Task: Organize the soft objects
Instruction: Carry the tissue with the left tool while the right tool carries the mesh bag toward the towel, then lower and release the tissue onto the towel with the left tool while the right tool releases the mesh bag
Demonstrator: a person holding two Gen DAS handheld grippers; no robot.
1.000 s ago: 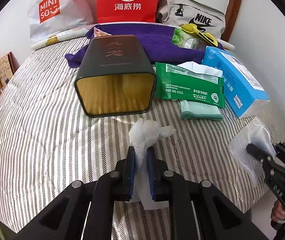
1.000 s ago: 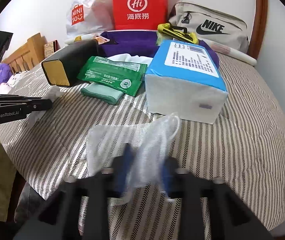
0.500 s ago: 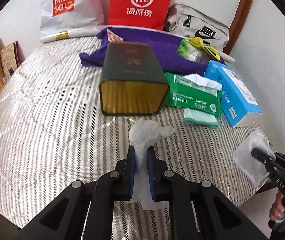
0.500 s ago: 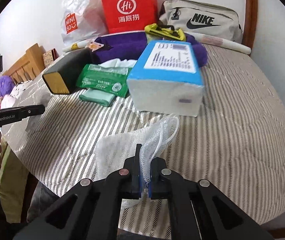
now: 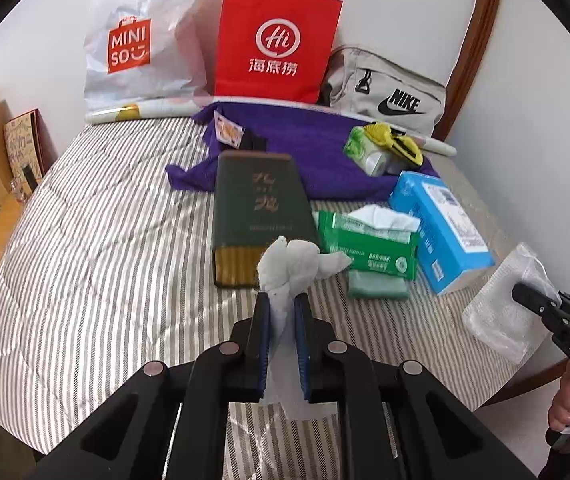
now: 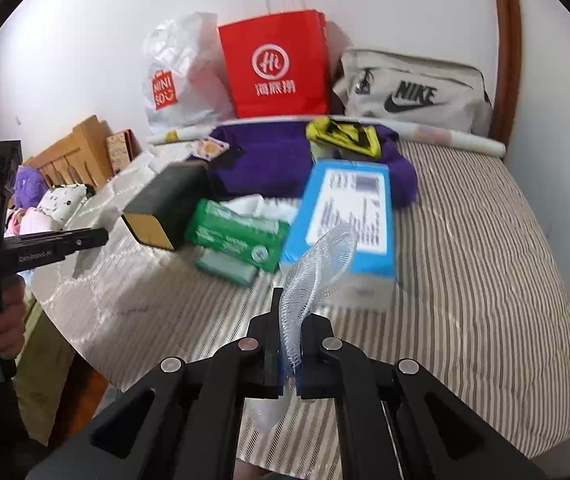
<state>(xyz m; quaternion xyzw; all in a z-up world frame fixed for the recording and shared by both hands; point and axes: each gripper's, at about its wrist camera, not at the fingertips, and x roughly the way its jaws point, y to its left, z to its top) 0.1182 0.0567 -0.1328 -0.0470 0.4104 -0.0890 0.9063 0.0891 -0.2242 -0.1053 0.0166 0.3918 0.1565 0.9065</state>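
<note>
My left gripper (image 5: 282,304) is shut on a crumpled white tissue (image 5: 291,266) and holds it above the striped bed (image 5: 105,240), in front of the open end of a dark green tin box (image 5: 259,216) lying on its side. My right gripper (image 6: 289,312) is shut on a clear bubble-wrap bag (image 6: 317,264), lifted over the bed's near edge. That bag (image 5: 501,312) and the right gripper (image 5: 525,294) also show at the right in the left wrist view. The left gripper (image 6: 101,236) shows at the left in the right wrist view.
A green wipes pack (image 5: 369,244), a folded green cloth (image 5: 377,286) and a blue tissue box (image 5: 441,228) lie right of the tin. Behind are a purple towel (image 5: 305,148), red paper bag (image 5: 277,44), white Miniso bag (image 5: 141,36) and grey Nike bag (image 5: 389,92).
Both grippers rose and drew back from the bed with their loads. The tissue now hangs in front of the tin's open end. The bubble-wrap bag left the bed surface.
</note>
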